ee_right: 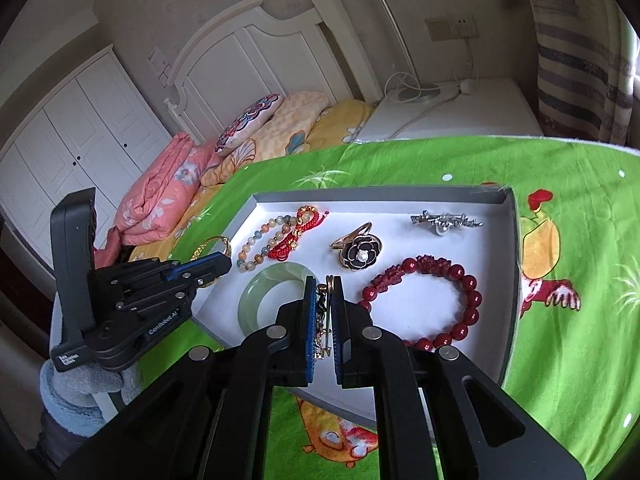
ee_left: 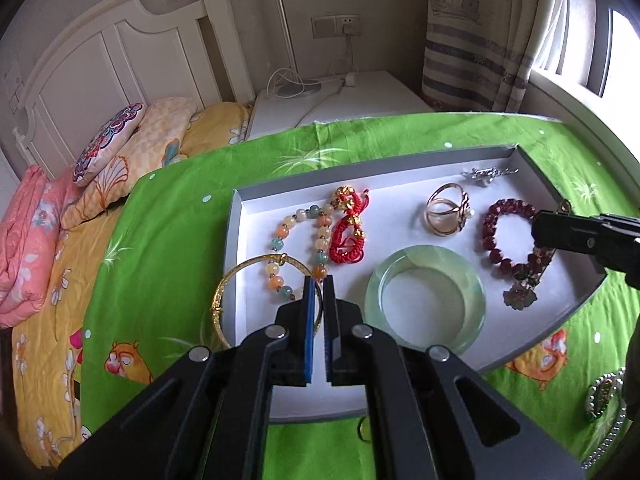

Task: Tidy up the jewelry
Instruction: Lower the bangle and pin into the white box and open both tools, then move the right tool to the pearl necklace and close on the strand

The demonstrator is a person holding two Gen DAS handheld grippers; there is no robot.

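Left claw [ee_left: 319,280], clamped on a gold bangle [ee_left: 224,292] straddling the tray's near-left wall [ee_left: 231,240], should lift it clear before releasing inside, while from the right wrist the right claw [ee_right: 325,286], pinching a gold brooch [ee_right: 323,320], has bare tray floor [ee_right: 416,308] inside the red bead bracelet [ee_right: 460,276].

A white bedside table [ee_left: 340,108] stood as the landmark: on it sat a lamp base [ee_left: 300,89] with a tangled white cable. Left of it lay a yellow quilt [ee_left: 48,300], a patterned pillow [ee_left: 108,142] and folded pink bedding [ee_left: 24,248]. Right of it hung a striped curtain [ee_left: 476,40].
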